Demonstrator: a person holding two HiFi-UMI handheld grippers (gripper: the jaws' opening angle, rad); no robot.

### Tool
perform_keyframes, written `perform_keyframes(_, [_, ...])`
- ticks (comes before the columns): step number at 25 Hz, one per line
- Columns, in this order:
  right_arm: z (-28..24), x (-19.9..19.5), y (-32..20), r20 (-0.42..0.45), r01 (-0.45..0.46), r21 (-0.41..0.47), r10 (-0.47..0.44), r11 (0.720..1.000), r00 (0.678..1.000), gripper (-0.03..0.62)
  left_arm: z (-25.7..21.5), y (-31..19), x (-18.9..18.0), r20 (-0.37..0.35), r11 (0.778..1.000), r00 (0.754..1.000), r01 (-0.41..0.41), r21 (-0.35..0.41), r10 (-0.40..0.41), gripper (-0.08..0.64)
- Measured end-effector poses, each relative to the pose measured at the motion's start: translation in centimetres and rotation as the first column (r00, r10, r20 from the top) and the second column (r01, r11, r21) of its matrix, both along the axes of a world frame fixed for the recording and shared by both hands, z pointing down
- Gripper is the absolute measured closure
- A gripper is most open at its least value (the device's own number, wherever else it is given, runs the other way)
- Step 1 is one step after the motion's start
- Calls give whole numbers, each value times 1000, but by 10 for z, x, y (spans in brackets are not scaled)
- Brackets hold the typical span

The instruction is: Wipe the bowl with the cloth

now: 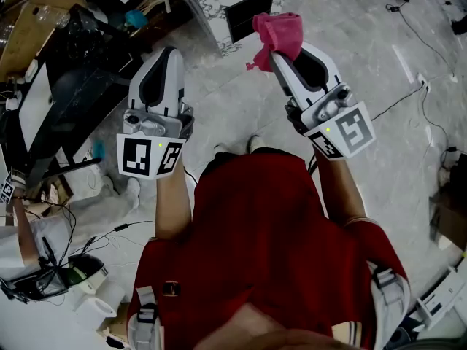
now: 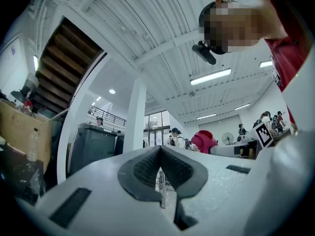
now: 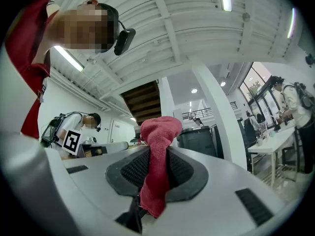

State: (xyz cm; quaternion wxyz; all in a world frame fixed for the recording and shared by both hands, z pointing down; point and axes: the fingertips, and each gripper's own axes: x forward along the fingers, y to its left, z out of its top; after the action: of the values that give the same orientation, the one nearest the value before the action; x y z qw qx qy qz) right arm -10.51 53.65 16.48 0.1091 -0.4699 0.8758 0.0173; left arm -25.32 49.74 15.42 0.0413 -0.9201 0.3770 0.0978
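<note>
Two claws are held out before us, tips slightly raised. The right claw (image 1: 283, 55), at 1 o'clock in the head view, is clamped on the pink cloth (image 1: 279, 33), we judge to carry it to the wiping; the left claw (image 1: 168, 51), at 11 o'clock, is closed and empty. Only the gripper views show the left jaws pressed together and the cloth trailing through the right ones, and the bowl appears in none.
</note>
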Motion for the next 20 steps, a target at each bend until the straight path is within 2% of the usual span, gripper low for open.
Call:
perform_keyframes(4, [0,24,-7,-10,-3,9,3,1000,1000,511,2,-6,20,-4,1000,1000,2,-1,-2,554])
perform_keyframes(11, [5,42,-31,-20,-4,6,4,1000,1000,511,9,-29,38,3,1000,1000,5,-7,-5,554])
perform_keyframes(20, [23,52,-100,-37,-19,-1,19,1000,999,511,29,-102,45,-11,1000,1000,-2,-8,2,554])
